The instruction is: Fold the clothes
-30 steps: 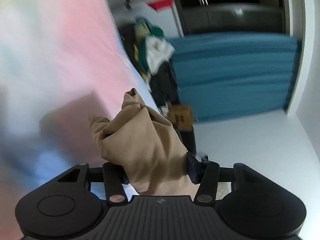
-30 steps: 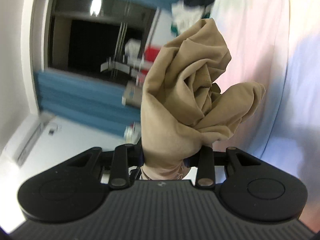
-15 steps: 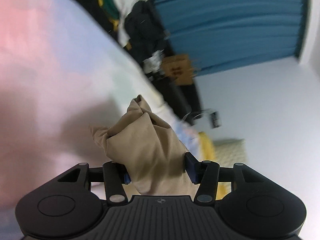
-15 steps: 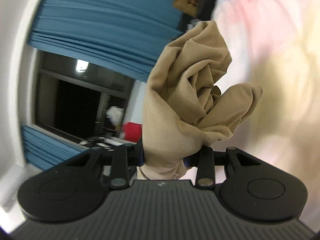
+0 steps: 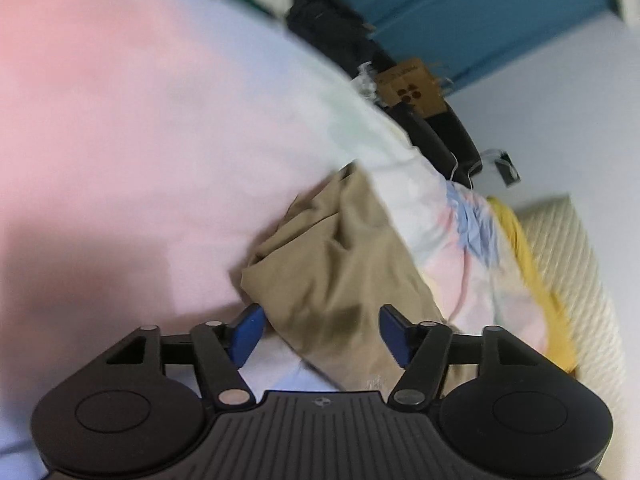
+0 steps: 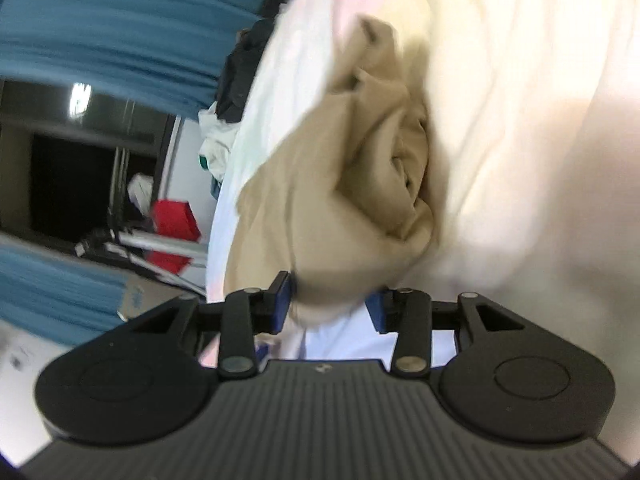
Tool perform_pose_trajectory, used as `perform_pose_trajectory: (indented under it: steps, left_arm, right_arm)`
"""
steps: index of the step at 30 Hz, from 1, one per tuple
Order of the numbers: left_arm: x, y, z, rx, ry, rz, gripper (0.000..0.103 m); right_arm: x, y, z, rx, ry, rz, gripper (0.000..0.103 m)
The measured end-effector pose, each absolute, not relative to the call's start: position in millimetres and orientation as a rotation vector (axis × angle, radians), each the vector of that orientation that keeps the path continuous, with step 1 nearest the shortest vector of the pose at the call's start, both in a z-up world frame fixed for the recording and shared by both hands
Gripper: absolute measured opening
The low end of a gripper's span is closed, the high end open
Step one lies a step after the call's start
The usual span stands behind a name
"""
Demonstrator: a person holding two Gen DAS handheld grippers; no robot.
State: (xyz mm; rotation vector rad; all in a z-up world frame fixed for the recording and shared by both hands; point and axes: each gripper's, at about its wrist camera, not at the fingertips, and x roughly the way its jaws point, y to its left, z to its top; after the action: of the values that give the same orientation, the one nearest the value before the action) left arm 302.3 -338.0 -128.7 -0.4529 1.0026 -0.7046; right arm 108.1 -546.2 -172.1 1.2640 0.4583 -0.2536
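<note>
Between the spread jaws of the left gripper point(image 5: 322, 330) a fold of the tan garment point(image 5: 340, 264) passes without either blue pad point(image 5: 248, 330) clearly pressing it; the jaws stand wide, with the cloth nearer the right-hand pad and a gap on the other side. From there the garment runs forward and away, its long axis roughly along the line of the fingers, narrowing to a bunched tip well ahead. It lies on the pastel bedsheet point(image 5: 140, 120), which fills everything to the left of the jaws, while the bed's edge, a yellow strip point(image 5: 532, 264) and a ribbed cream cushion point(image 5: 576, 280) fall off to the right. Seen from the right gripper point(image 6: 330, 306), the jaws are likewise parted, and a rounded lobe of the tan garment point(image 6: 360, 200) sits in the opening; motion blur leaves it unclear whether either pad touches it. Ahead of these jaws the cloth is crumpled into a rosette of creases, stretching forward and slightly left toward the bed's edge, with pale sheet on the right. Blue curtains point(image 6: 120, 20) and a red box point(image 6: 174, 220) stand far beyond on the left. Judging from this, each gripper is at one end of the same bundle, both equally close, and the next move depends on drawing the cloth out along that forward axis to flatten it.
</note>
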Motion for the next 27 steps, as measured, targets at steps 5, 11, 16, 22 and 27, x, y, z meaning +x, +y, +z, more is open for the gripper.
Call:
perform_pose_trajectory:
  steps: [5,11,16,22,27]
  left_arm:
    - [264.7,-336.6,-44.1,-0.273,0.898,-0.737,0.084]
    - [192.9,-308.2,33.9,-0.147,0.754,-0.762,0.103]
    - [117.1,-264.1,79.1,-0.024,0.652,-0.755,0.103]
    - [48.9,-221.9,106.2,0.07,0.532,-0.723,0.103]
    - [13.0,-187.8,107.3,0.066,0.476,-0.715,0.103]
  right_arm:
    - [65.5,-522.4,-114.4,1.078,0.452,-0.274,0.043]
    - [-2.7,-496.4,-48.6,0.86,0.445,-0.296,0.043]
    - [-46.3,-441.6,-8.6,0.712,0.431,-0.28,0.071]
    - [-84.5,-380.2,18.3,0.551,0.359,-0.304,0.083]
    - [-101.0,-346.4,10.8,0.469,0.331,-0.35,0.083]
